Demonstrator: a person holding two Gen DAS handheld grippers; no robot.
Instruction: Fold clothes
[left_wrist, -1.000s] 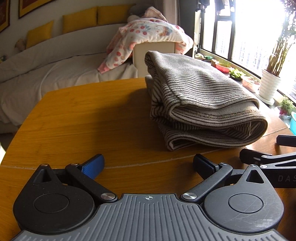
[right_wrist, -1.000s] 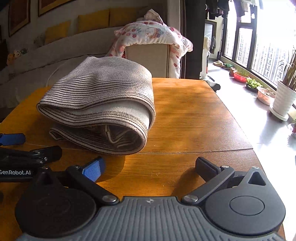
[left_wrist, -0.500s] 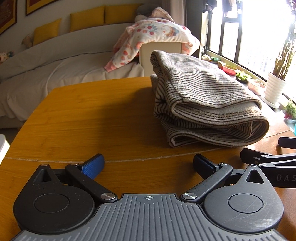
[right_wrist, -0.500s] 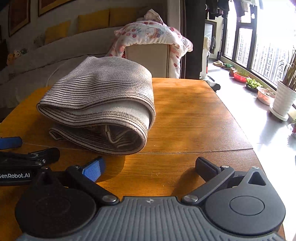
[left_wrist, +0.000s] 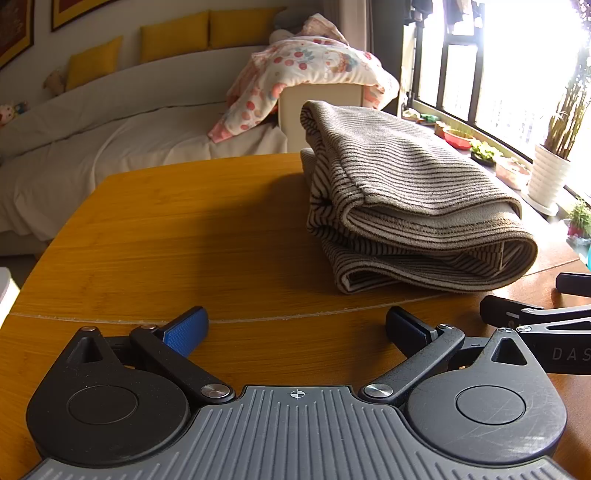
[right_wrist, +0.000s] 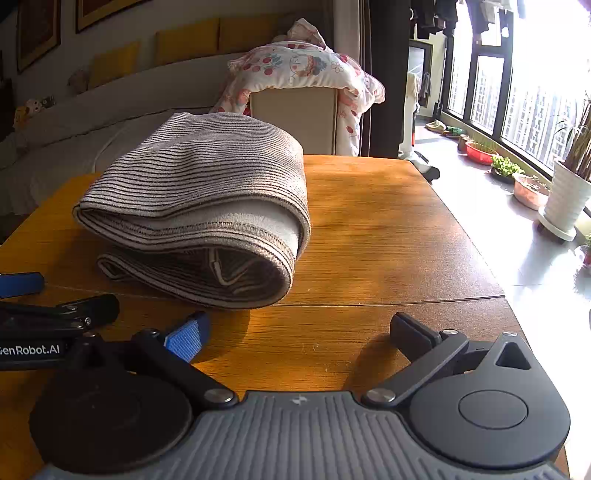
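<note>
Only the left gripper (left_wrist: 295, 325) had swung a little leftward; the striped garment (right_wrist: 199, 218) lay unmoved, folded on the bench (right_wrist: 388, 229). Both it and the right gripper (right_wrist: 299, 332) hung with fingers spread and empty, so the fold looked finished.

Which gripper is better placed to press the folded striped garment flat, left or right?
Probably the right gripper. The striped garment lies just ahead of it, slightly to its left, while it sits well off to the right of the left gripper. Both grippers are open and empty above the table.
</note>
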